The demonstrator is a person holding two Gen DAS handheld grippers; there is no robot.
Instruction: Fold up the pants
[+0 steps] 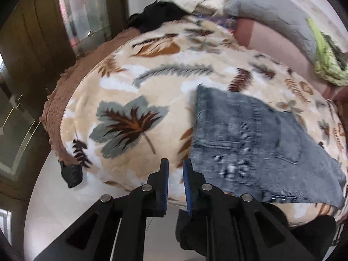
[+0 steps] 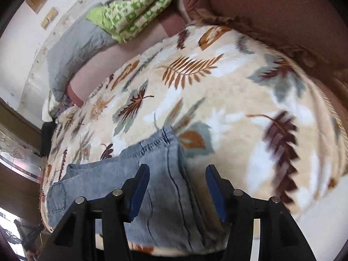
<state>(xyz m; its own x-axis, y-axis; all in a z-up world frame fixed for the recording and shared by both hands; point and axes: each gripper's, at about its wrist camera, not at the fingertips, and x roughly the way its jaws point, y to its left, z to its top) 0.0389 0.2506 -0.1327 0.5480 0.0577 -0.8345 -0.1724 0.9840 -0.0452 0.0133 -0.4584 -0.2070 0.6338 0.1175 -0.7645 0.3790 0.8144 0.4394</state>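
Grey-blue denim pants (image 1: pixel 250 141) lie folded on a cream leaf-print blanket (image 1: pixel 130 87). In the left wrist view they lie right of centre, waistband and back pocket toward the near edge. My left gripper (image 1: pixel 175 167) hangs above the blanket just left of the pants, its jaws nearly shut with a narrow gap and nothing between them. In the right wrist view the pants (image 2: pixel 156 184) lie at the lower left on the blanket (image 2: pixel 228 82). My right gripper (image 2: pixel 178 174) is open and empty above the pants' right edge.
A grey pillow (image 1: pixel 271 10), a green patterned quilt (image 2: pixel 130 15) and a black garment (image 1: pixel 158 15) lie at the bed's far side. A brown blanket border (image 1: pixel 58 104) hangs at the left edge, with wooden doors (image 1: pixel 32 43) and white floor (image 1: pixel 61 206) beyond.
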